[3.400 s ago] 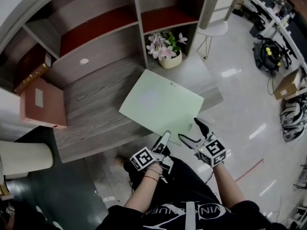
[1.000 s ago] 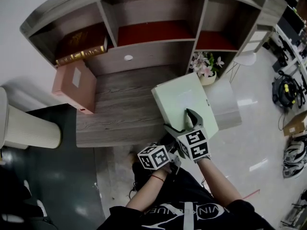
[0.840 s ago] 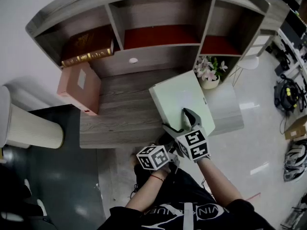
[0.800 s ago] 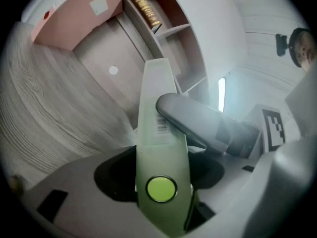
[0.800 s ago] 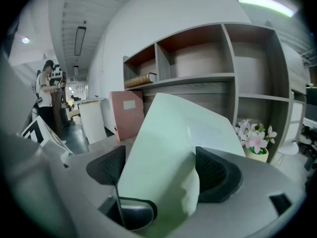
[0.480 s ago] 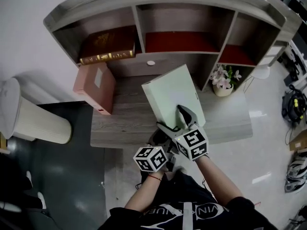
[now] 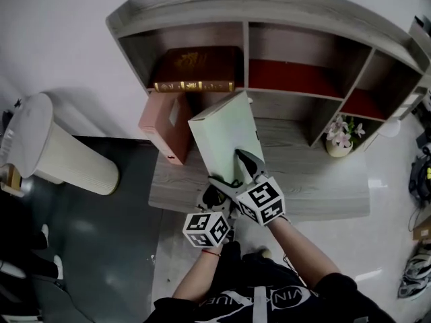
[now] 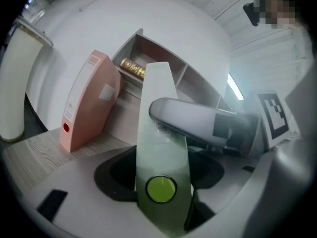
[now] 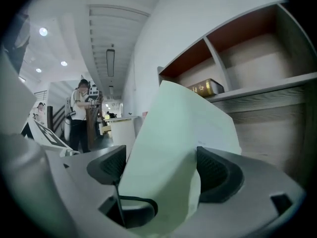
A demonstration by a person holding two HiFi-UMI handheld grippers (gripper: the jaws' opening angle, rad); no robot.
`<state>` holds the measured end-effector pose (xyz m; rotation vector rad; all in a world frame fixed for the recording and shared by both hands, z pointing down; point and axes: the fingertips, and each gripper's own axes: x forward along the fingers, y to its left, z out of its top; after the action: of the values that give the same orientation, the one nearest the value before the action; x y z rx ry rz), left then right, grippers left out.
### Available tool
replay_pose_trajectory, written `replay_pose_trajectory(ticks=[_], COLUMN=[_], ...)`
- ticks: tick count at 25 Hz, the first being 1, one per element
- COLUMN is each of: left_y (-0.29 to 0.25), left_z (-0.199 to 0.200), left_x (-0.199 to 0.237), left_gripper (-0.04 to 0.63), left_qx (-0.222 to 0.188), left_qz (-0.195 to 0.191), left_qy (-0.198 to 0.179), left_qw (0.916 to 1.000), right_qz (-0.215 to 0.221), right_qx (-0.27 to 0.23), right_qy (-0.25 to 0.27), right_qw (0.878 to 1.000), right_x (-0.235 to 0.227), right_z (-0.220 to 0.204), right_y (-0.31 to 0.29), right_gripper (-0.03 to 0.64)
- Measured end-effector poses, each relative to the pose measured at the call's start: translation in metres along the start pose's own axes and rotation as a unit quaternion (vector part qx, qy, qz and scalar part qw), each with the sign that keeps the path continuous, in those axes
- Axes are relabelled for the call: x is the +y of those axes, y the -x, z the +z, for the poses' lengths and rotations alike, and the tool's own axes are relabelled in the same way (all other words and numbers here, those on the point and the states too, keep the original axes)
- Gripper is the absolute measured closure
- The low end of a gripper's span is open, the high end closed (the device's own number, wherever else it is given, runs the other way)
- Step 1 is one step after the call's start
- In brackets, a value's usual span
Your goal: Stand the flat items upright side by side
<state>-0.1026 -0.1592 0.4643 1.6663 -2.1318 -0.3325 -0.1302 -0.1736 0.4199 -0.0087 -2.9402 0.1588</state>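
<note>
both of my tools, left gripper (image 8: 161,182) and right gripper (image 9: 163,170), are clenched on the near end of the green box (image 7: 222,130), held edge-up over the desk (image 7: 303,180) just beside the upright pink box (image 7: 165,130), i judge so it can stand alongside; slim, rigid, smooth-faced slab, narrow spine.

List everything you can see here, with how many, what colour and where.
green file: one, pale green, tilted over the desk, between both grippers
pink file: one, pink, upright at the desk's left end
book: one, brown with gold edge, lying in the left shelf bay
flowers: one pot, pink blooms, desk's right end
desk: one, grey wood, below the shelf
shelf: one, grey, some bays red, against the wall
cylinder: one, cream, left of the desk
bystander: one, far off
left gripper: one, grey, shut on the green file's spine
right gripper: one, grey, shut on the green file
</note>
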Motion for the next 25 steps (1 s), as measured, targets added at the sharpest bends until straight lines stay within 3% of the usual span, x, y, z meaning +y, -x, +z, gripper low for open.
replay_pose_trajectory(ticks=[12, 19, 25], left_y=[0.030, 0.033, 0.036], left_z=[0.045, 0.052, 0.028], left_x=[0.074, 0.101, 0.116], left_gripper=[0.319, 0.316, 0.305], left_qx=[-0.030, -0.030, -0.012], left_qz=[0.089, 0.135, 0.152], left_qy=[-0.091, -0.201, -0.192], left_qw=[0.9914, 0.9697, 0.9695], right_qz=[0.087, 0.111, 0.129], right_qx=[-0.022, -0.020, 0.002], right_qy=[0.002, 0.023, 0.086], right_qw=[0.996, 0.993, 0.988], right_x=[0.049, 0.058, 0.069], right_z=[0.022, 0.019, 0.000], right_y=[-0.070, -0.091, -0.089], right_gripper=[0.181, 0.183, 0.181])
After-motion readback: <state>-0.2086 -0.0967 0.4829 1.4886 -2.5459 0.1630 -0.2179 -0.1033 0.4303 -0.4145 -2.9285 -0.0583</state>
